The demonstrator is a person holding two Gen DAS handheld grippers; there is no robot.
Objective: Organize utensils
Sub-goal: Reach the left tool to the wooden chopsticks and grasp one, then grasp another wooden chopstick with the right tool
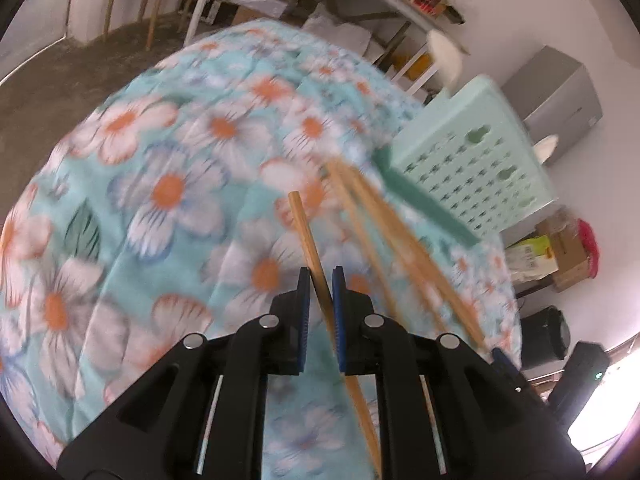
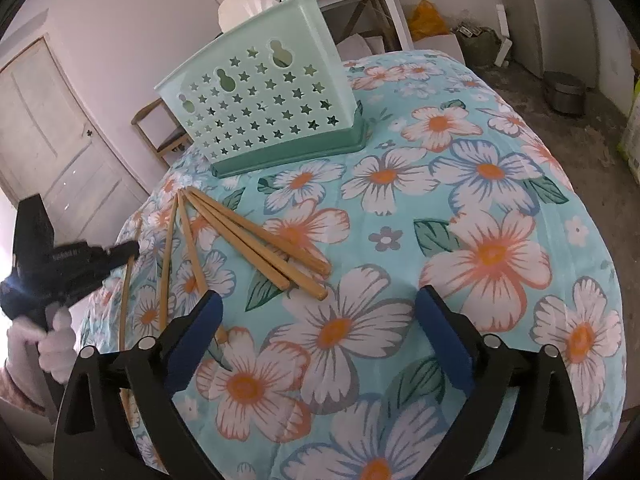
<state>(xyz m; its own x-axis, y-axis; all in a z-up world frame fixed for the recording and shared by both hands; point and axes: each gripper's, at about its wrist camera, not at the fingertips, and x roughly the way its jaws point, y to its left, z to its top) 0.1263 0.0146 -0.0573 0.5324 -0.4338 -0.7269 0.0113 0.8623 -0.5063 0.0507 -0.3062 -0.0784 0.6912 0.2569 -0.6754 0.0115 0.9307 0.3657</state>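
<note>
At the far left of the right wrist view we see our left gripper [image 2: 120,254], carried by a gloved hand [image 2: 48,340] at the edge of the surface [image 2: 500,168], which is covered with a flowered cloth. Its own camera shows its jaws narrowed onto a single wooden chopstick [image 1: 308,240], pinched partway along its length so that one end juts forward between the pads. We judge it is held that way so it can be tipped end-first into the holder. To its right, the remaining chopsticks [image 2: 256,240] lie fanned on the cloth, thin ends gathered toward the holder. Our right gripper [image 2: 320,332] hovers over the cloth with jaws spread wide and nothing between them, seemingly ready for the next one. Behind the chopsticks stands the mint green utensil holder [image 2: 260,108], star-perforated and upright on a darker base; we cannot tell what, if anything, is inside.
</note>
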